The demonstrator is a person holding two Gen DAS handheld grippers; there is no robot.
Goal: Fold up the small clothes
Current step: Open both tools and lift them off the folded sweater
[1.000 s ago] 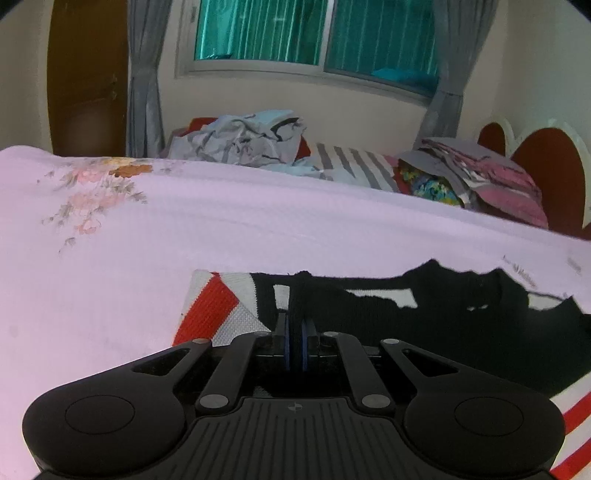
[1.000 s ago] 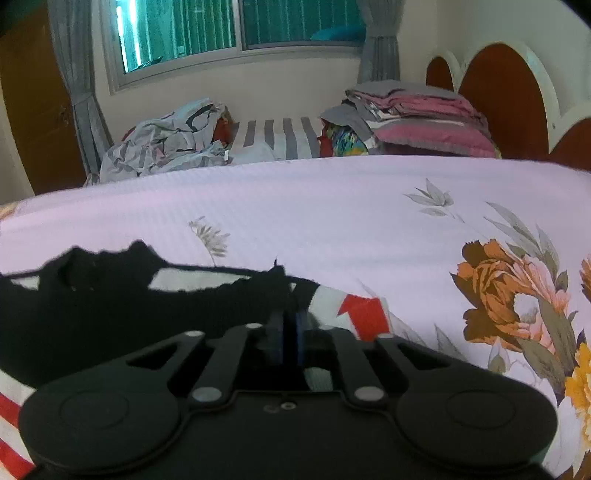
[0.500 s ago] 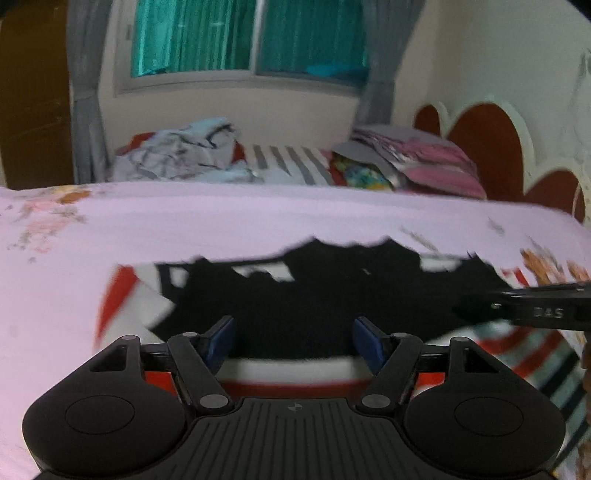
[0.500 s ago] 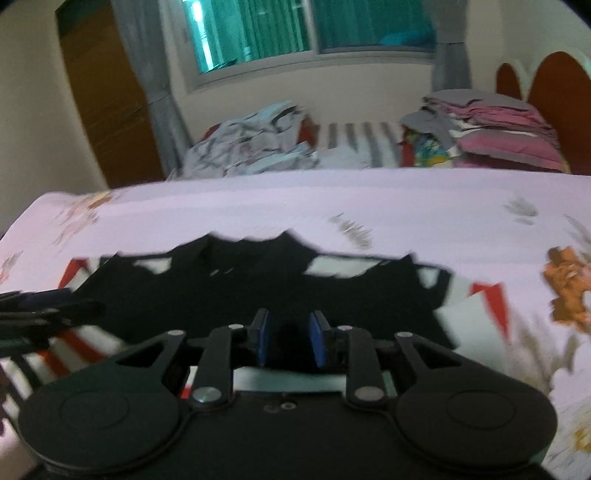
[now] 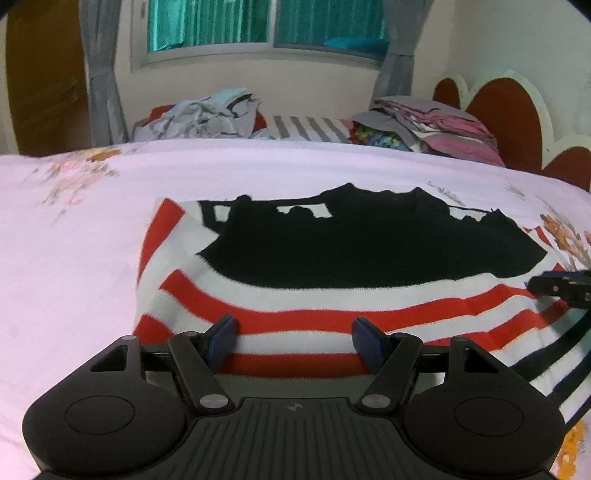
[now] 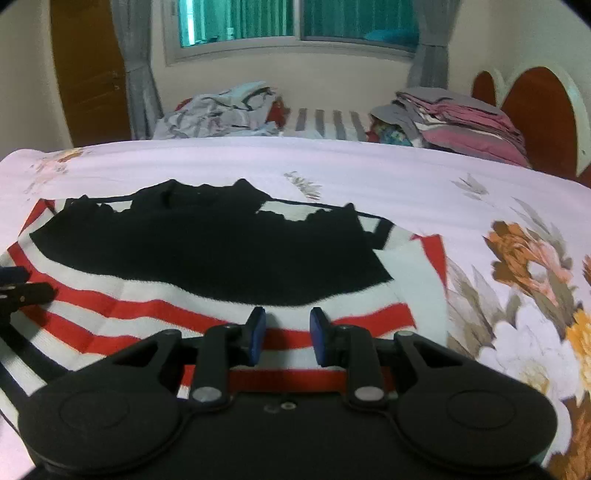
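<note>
Garment: a small knit sweater (image 5: 332, 295) lies spread on the bed, black across the upper part, red and white stripes lower down, with black stripes on white at the corner nearest the right gripper.
Sweater position: it sits in the near middle of the bedspread (image 5: 92, 258), flat, its black edge ragged against the pink cloth behind.
Left gripper (image 5: 295, 341): fingers spread wide, nothing between the blue pads; it hangs over the striped hem, not pinching the cloth.
Right gripper (image 6: 287, 334): pads stand a little apart with a clear gap; only striped cloth shows behind them, none of it pinched.
Grippers relative to each other: in each wrist view the tip of the other gripper shows at the frame edge, over the stripes, well apart from the near one.
Bedspread: pale pink with flower prints, large orange and brown blooms on the right side.
Loose clothes (image 5: 207, 114): a crumpled grey and white heap at the far edge of the bed, left of centre.
Folded pile (image 6: 461, 122): stacked pink and grey cloth at the far right, beside the headboard (image 6: 535, 110).
Window (image 5: 266, 22): above the far wall, with grey curtains on both sides.
</note>
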